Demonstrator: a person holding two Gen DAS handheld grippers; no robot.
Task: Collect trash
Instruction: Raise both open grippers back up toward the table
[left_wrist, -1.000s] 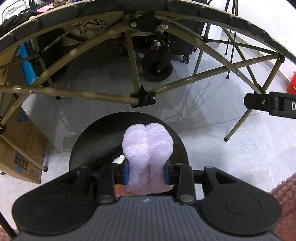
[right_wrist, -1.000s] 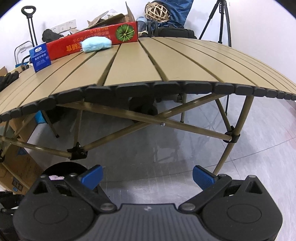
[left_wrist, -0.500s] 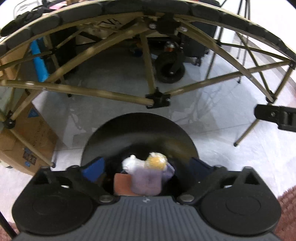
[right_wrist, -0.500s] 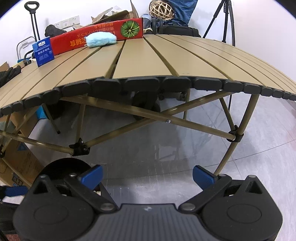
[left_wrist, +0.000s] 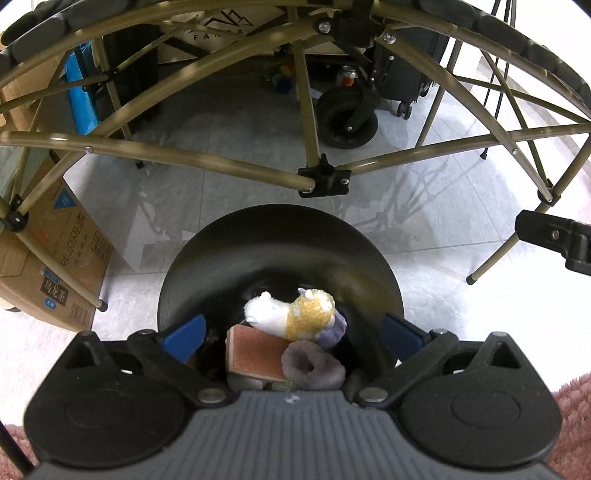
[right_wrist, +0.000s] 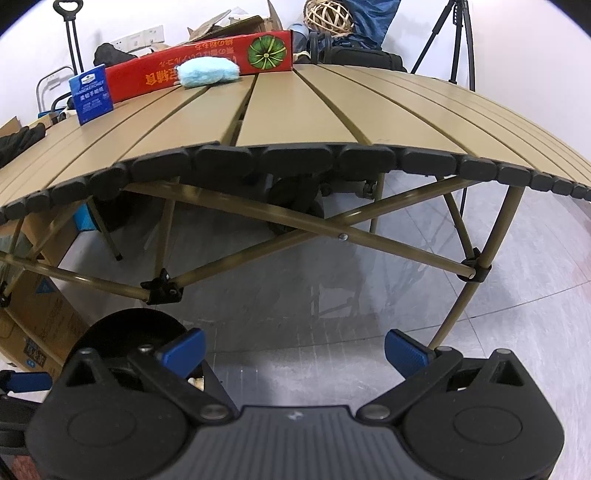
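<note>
Black bin (left_wrist: 280, 240) on floor below left gripper (left_wrist: 291, 338), fingers spread, empty, purple fluff (left_wrist: 314, 365) inside; blue fluff (right_wrist: 208, 72) on table (right_wrist: 332, 110), right gripper (right_wrist: 293, 349) open: best lifted clear, approached level.

Bin: round black trash bin (left_wrist: 280, 236) standing upright on the grey tiled floor, mouth open.
Contents: a white-and-yellow fuzzy lump (left_wrist: 291, 314) on top; an orange-brown block (left_wrist: 255, 354) tilted beneath it; a purple fluffy ring (left_wrist: 312, 365) beside the block.
On table: light-blue fluffy wad (right_wrist: 207, 72) lying against the red box.
</note>
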